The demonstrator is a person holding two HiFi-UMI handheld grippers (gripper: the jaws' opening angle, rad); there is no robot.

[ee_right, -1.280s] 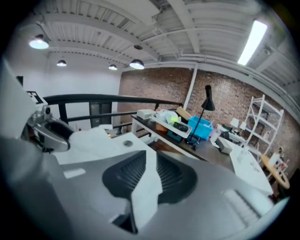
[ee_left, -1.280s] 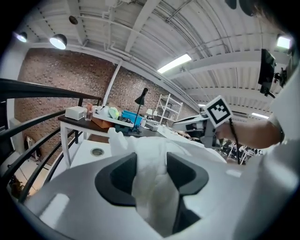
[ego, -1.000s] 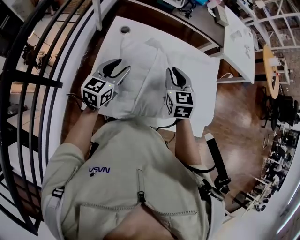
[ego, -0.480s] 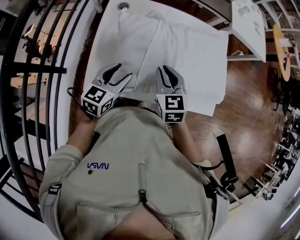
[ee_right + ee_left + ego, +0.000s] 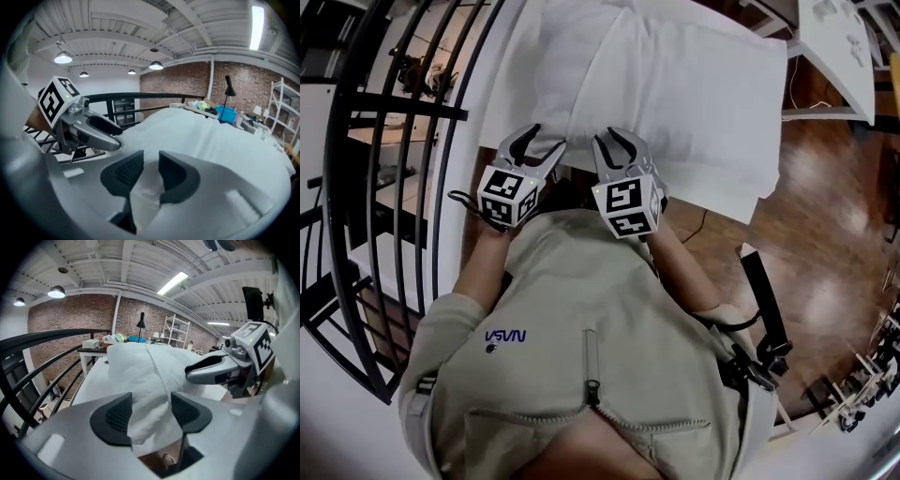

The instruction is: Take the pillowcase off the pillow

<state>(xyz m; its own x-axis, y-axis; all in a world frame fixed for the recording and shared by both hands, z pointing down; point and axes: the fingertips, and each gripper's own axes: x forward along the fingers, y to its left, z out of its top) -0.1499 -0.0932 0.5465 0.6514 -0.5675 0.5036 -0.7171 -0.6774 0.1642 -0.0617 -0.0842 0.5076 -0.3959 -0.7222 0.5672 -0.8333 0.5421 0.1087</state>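
Observation:
A white pillow in its white pillowcase (image 5: 675,84) lies on the white table (image 5: 508,89), its near end reaching the person's chest. Both grippers sit side by side at that near edge. The left gripper (image 5: 542,145) has a bunched fold of pillowcase (image 5: 150,404) between its pads; the jaws have just been opening and stand wide, so the cloth is not pinched. The right gripper (image 5: 617,141) has a thin flap of cloth (image 5: 146,185) in its gap (image 5: 150,168); its jaws have also just been opening and do not press it.
A black metal railing (image 5: 412,141) runs along the left of the table. Wooden floor (image 5: 825,206) lies to the right, with another white table (image 5: 839,47) beyond it. A black strap (image 5: 764,309) hangs at the person's right side.
Both grippers have come back toward the person's chest and closer together, drawing the pillow's near end with them. Their jaws now stand wider apart.

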